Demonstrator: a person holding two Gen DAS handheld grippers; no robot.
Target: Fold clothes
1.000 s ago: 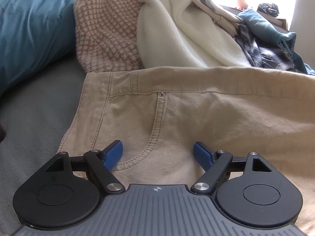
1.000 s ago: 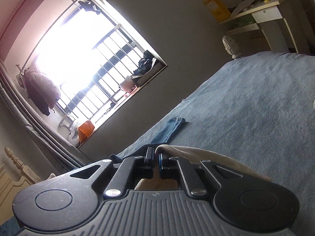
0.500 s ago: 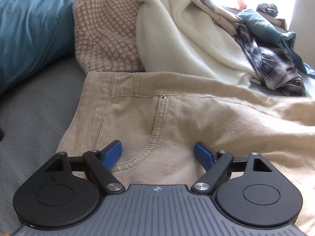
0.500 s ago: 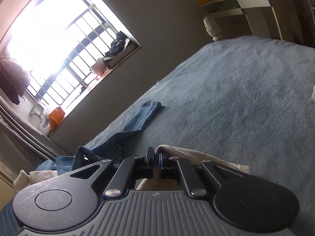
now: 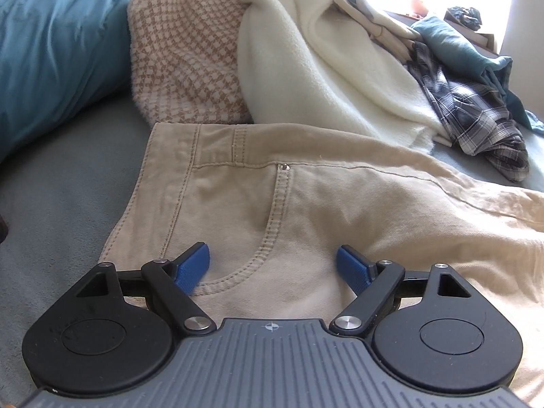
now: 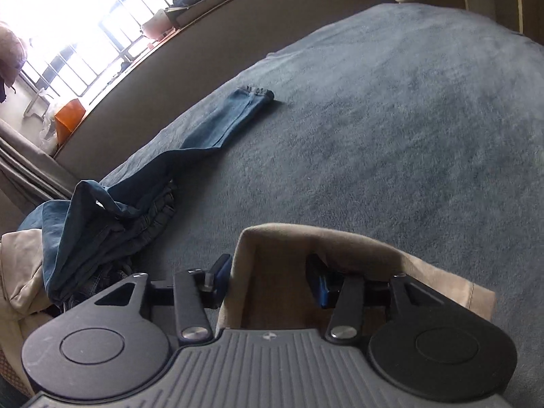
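Beige trousers point(image 5: 306, 204) lie flat on the grey-blue bed cover, waistband toward the far left. My left gripper point(image 5: 272, 267) is open, its blue fingertips resting over the pocket seam near the waist. In the right wrist view my right gripper point(image 6: 268, 277) is open, with a fold of the beige trouser cloth point(image 6: 340, 248) lying loose between and around its pads, low over the bed.
A pile of clothes lies behind the trousers: a houndstooth top point(image 5: 183, 54), a cream fleece point(image 5: 323, 61), a plaid shirt point(image 5: 476, 108) and teal cloth point(image 5: 51, 44). Blue jeans point(image 6: 153, 187) stretch across the bed point(image 6: 408, 119) toward the window wall.
My right gripper has opened and let go of the trouser fold while dropping toward the bed. The trouser leg in the left wrist view has settled lower. The left gripper has stayed put.
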